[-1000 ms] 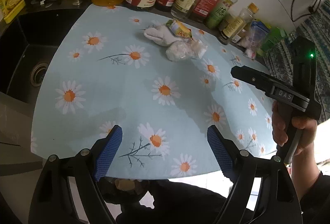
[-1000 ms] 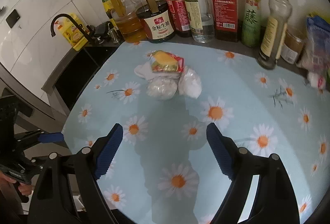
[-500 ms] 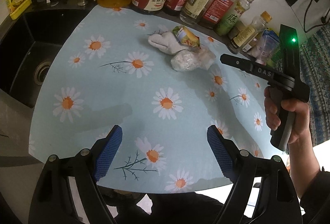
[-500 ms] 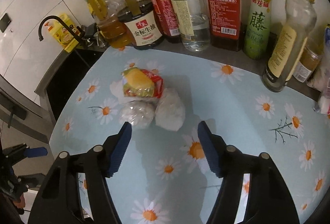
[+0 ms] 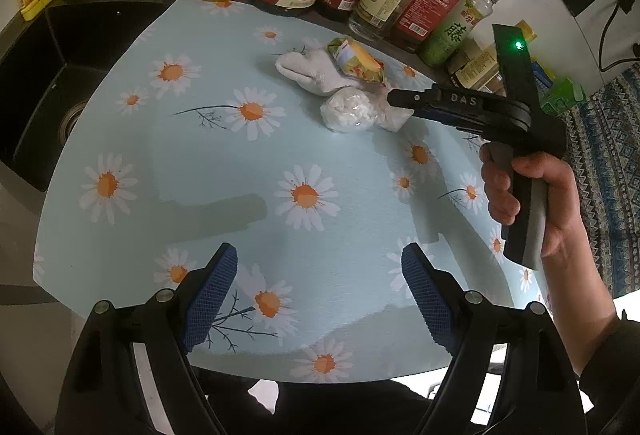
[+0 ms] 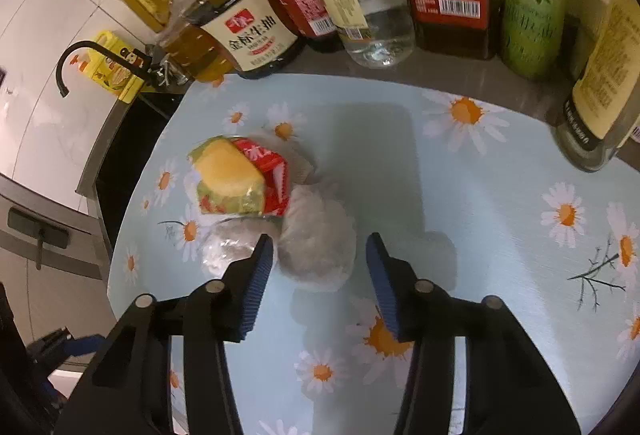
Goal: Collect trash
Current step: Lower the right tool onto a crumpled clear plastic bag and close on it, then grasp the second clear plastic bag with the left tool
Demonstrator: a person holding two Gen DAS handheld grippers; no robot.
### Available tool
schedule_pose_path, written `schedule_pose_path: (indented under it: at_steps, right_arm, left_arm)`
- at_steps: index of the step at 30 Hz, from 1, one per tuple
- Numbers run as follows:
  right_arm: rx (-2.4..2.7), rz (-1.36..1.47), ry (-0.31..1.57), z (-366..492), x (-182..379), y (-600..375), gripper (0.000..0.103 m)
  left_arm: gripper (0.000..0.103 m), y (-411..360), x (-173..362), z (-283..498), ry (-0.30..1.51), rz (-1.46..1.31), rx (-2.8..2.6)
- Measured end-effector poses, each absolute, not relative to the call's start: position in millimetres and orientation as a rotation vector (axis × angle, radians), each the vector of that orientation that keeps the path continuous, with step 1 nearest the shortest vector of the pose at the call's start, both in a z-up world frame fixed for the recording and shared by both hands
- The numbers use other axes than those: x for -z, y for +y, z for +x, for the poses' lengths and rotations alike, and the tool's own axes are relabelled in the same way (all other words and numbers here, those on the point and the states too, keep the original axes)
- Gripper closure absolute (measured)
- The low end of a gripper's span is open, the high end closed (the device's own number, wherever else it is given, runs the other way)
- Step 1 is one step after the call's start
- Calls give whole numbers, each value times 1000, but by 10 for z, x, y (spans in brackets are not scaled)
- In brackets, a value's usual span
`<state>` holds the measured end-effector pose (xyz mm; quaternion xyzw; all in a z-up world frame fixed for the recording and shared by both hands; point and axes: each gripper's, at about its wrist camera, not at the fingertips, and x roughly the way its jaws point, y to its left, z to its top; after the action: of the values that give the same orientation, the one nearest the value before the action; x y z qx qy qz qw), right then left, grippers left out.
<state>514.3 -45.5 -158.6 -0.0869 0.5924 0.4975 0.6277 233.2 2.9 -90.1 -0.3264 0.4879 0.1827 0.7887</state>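
While the left gripper (image 5: 318, 295) hangs wide open and empty over the near edge of the daisy-print blue table (image 5: 208, 171), the left wrist view shows the trash far right: a crumpled white paper wad (image 5: 310, 73), a yellow-and-red snack wrapper (image 5: 356, 61) and a clear plastic bag of white bits (image 5: 348, 113). Just beside them the hand-held right gripper (image 5: 404, 99) points at the pile, its opening hidden side-on. Sauce bottles (image 5: 424, 7) line the far edge.

From the right wrist view, the right gripper (image 6: 320, 275) is spread partly open, gripping nothing, its blue pads (image 6: 258, 275) flanking a crumpled clear plastic bag (image 6: 320, 247) beside the wrapper (image 6: 240, 177).
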Motion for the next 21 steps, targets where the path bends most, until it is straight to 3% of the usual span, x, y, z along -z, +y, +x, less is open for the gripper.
schedule_pose_path:
  at_steps: [21]
  right_arm:
    - [-1193, -86, 1410, 5262, 1442, -770, 61]
  left_arm:
    - [21, -31, 914, 2739, 1086, -650, -363]
